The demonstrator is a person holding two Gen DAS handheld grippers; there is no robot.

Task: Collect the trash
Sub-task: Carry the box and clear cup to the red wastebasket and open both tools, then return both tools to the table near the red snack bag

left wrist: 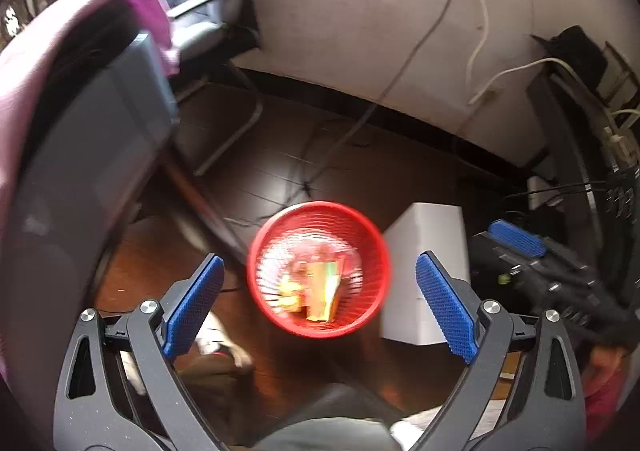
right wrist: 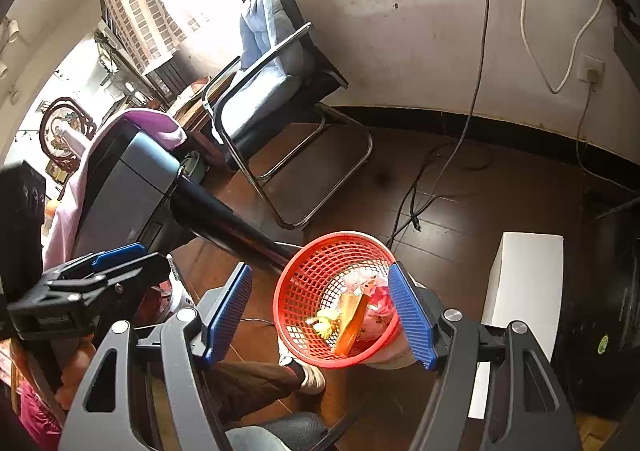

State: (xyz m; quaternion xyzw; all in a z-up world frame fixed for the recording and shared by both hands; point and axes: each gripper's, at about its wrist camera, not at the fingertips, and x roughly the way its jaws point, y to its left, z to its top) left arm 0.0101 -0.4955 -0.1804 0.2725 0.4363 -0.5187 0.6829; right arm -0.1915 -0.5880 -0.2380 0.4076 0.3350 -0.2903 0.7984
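Red mesh basket (left wrist: 318,269) holds wrappers on the floor, left claw (left wrist: 318,303) and right claw (right wrist: 326,317) both wide open, empty

Dark grey tool (left wrist: 320,305) arms, blue ribbed pads (left wrist: 194,307), silver screws

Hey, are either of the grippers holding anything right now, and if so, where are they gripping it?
Nothing is held. The left gripper and right gripper both hang with jaws open and empty above the red basket of trash on the floor.
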